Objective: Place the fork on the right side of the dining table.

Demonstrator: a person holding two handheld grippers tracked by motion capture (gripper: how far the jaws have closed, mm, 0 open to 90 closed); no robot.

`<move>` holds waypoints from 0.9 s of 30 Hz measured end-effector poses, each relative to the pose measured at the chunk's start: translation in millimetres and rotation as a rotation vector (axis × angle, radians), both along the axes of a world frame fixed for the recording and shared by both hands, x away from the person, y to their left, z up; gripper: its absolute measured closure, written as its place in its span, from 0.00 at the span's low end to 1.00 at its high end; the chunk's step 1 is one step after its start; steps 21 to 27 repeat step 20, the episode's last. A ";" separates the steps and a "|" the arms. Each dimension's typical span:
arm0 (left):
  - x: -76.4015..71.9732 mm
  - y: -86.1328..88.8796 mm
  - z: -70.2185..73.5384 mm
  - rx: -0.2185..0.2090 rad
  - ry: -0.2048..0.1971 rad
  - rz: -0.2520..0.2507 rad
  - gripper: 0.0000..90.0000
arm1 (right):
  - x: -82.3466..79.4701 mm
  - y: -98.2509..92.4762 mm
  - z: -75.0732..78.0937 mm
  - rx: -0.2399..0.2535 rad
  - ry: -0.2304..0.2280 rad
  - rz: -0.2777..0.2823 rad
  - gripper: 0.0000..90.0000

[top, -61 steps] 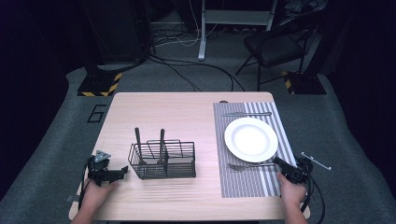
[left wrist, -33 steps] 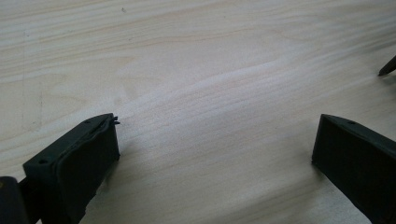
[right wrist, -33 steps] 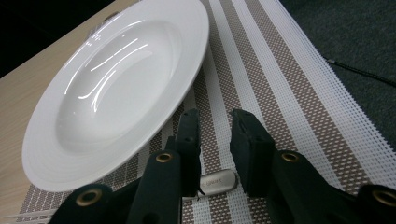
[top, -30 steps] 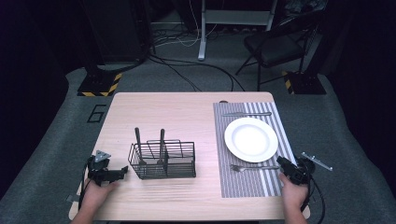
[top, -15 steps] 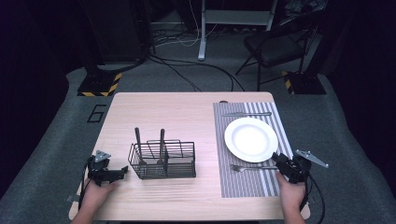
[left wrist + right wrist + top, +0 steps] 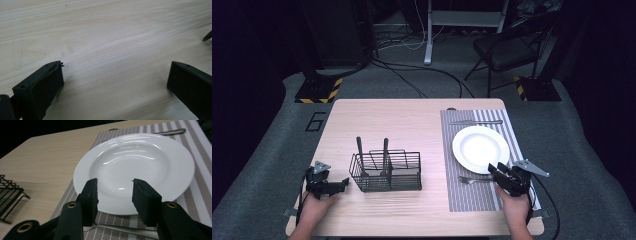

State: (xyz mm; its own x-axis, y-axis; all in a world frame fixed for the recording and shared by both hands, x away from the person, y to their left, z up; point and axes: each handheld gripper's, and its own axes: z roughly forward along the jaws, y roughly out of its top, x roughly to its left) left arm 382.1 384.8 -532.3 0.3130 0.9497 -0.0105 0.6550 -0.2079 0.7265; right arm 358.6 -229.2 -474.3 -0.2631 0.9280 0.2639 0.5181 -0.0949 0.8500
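A single large digit "6" point(image 6: 315, 121) is showing on the grey floor, just off the far left corner of the table point(image 6: 412, 120); it is drawn in dark outline strokes and reads right way up from the high view. Beyond it, yellow-and-black hazard striping point(image 6: 318, 91) is running along the edge of a dark base on the floor, a warning marking with no words on it. Nothing else is reading as text, brand or number: the two gripper views are offering no lettering at all.
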 end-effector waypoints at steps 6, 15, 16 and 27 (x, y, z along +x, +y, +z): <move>-0.1 -0.3 0.0 0.000 0.000 0.005 0.00 | 1.4 16.8 -2.6 -0.026 0.015 0.116 0.58; -0.8 -0.9 0.0 0.001 0.000 0.026 0.00 | 0.3 38.1 -5.5 -0.086 0.024 0.215 0.54; -0.8 -0.7 0.2 0.001 0.003 0.024 0.00 | -0.2 41.4 -5.9 -0.089 0.032 0.236 0.54; -0.8 -0.7 0.2 0.001 0.003 0.023 0.00 | -1.7 51.2 -6.4 -0.111 0.035 0.314 0.50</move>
